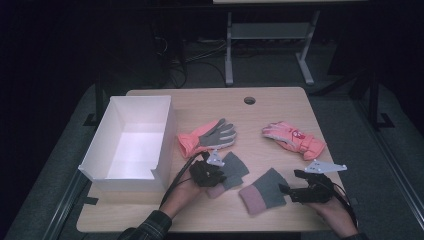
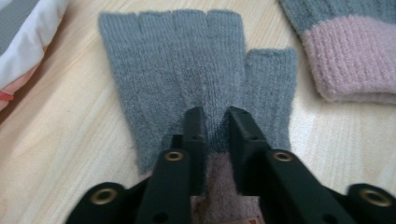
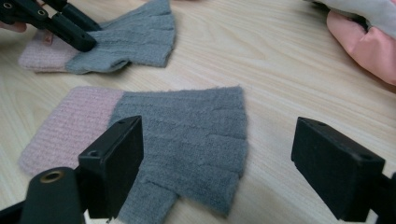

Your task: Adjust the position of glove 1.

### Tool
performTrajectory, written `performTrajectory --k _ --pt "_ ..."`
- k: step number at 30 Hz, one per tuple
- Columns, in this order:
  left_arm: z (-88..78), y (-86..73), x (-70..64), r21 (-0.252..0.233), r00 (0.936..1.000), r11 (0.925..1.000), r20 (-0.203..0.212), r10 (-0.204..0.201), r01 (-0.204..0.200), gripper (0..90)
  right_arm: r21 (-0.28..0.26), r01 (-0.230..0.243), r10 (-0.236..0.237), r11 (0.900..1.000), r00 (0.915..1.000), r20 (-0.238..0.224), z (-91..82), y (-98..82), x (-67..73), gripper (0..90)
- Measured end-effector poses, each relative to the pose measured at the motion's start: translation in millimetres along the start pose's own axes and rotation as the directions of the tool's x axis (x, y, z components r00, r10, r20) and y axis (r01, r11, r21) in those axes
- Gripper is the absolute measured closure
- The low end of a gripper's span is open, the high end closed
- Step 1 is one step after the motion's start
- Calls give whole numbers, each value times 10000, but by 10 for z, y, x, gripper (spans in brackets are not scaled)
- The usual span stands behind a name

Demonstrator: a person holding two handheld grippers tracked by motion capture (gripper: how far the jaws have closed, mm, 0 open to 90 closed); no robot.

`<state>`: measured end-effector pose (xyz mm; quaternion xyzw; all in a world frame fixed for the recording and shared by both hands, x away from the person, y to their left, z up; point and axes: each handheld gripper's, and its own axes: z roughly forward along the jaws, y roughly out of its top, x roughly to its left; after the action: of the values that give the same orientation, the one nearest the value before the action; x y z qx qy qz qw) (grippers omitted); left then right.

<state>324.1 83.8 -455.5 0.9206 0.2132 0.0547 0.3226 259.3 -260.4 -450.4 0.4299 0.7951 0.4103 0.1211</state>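
Left tongs (image 2: pixel 215 116) pinch a grey fingerless glove (image 2: pixel 196 70) lying flat on the counter (image 2: pixel 60 154); right tongs (image 3: pixel 217 154) gape wide above its mate (image 3: pixel 187 135), holding nothing. Risk: the shallow knit pinch may slip when lifted.

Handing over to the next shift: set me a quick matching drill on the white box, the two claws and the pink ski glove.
Things:
1. left claw
2. right claw
3. white box
4. pink ski glove

States:
A. far right of table
B. pinching a grey knit glove
C. open over a knit glove
D. left side of table

Pairs: 1-B, 2-C, 3-D, 4-A
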Motion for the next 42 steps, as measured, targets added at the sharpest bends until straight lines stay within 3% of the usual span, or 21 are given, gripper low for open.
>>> performTrajectory --k 2,9,17,20,23,29,33,42 --pt "-10 -16 13 -227 9997 9995 116 -219 221 831 -50 8 -8 10000 10000 19 2 2 4 152" --pt "-108 8 47 -203 9969 9980 509 -596 607 840 -137 74 -72 9999 9999 109 -12 -10 -19 141" --pt "-190 142 -61 -540 9904 9930 963 -992 1047 842 -342 -15 29 9994 9992 390 -44 -20 -65 139" --pt "-208 188 -90 -486 9917 9951 1000 -809 861 841 -360 17 1 9993 9987 500 -47 -28 -89 139" --pt "-210 294 -177 -614 9868 9924 1288 -979 1064 842 -355 -23 49 9994 9973 736 -44 -36 -126 139" --pt "-142 442 -314 -685 9825 9932 1673 -821 946 842 -485 -73 122 9988 9947 1017 -60 -35 -180 140" --pt "-40 565 -437 -598 9800 9958 1910 -561 687 841 -464 -135 201 9988 9892 1451 -73 -47 -220 139" --pt "218 748 -574 -220 9813 9994 1916 -203 250 841 -876 -274 441 9958 9799 1944 -136 -47 -233 140"
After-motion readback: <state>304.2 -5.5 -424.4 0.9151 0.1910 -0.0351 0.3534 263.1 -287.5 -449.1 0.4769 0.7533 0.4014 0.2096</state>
